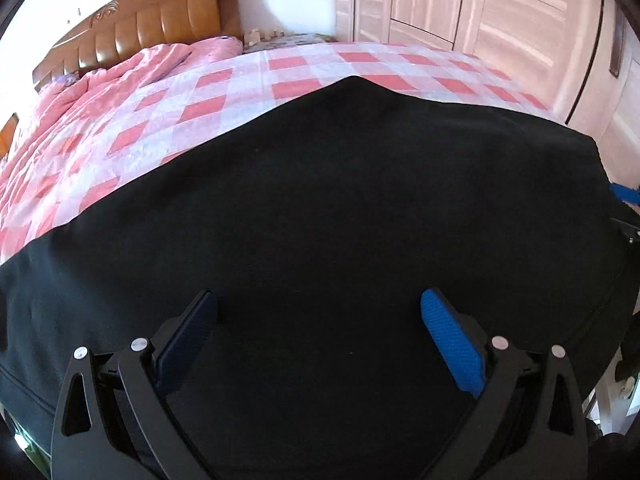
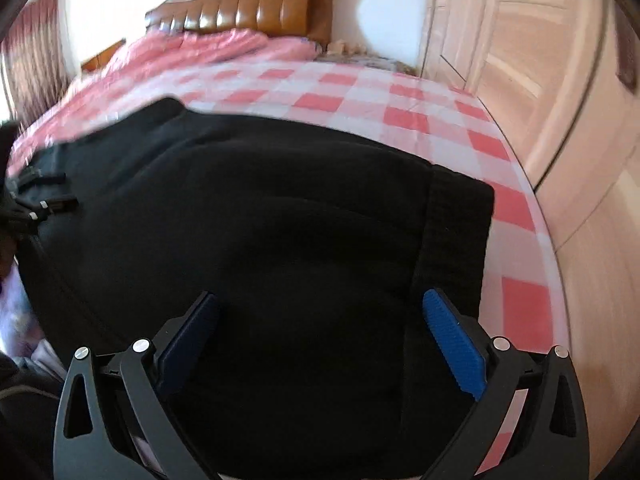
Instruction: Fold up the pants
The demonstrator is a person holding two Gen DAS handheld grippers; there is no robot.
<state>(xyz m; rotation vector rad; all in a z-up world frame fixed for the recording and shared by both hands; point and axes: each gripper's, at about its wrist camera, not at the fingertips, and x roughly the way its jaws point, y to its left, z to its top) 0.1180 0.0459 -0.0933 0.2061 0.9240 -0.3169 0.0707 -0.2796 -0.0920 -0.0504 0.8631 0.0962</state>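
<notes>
Black pants [image 1: 340, 208] lie spread flat on the red-and-white checked bedsheet [image 1: 224, 92]. In the left wrist view my left gripper [image 1: 318, 304] hovers over the dark cloth, its blue-padded jaws wide apart and nothing between them. A bit of the other gripper's blue pad [image 1: 622, 194] shows at the right edge. In the right wrist view the pants [image 2: 260, 216] end in a ribbed band [image 2: 456, 232] at the right, over the sheet [image 2: 400, 104]. My right gripper [image 2: 320, 304] stands open above the cloth near that band, holding nothing. The left gripper's black frame [image 2: 44, 204] is at the left edge.
A rumpled pink quilt [image 2: 208, 50] lies at the head of the bed under an orange-brown headboard [image 2: 256, 6]. Pale wooden wardrobe doors [image 1: 480, 12] stand close along the bed's right side. The bed's right edge [image 2: 548, 240] runs near the pants.
</notes>
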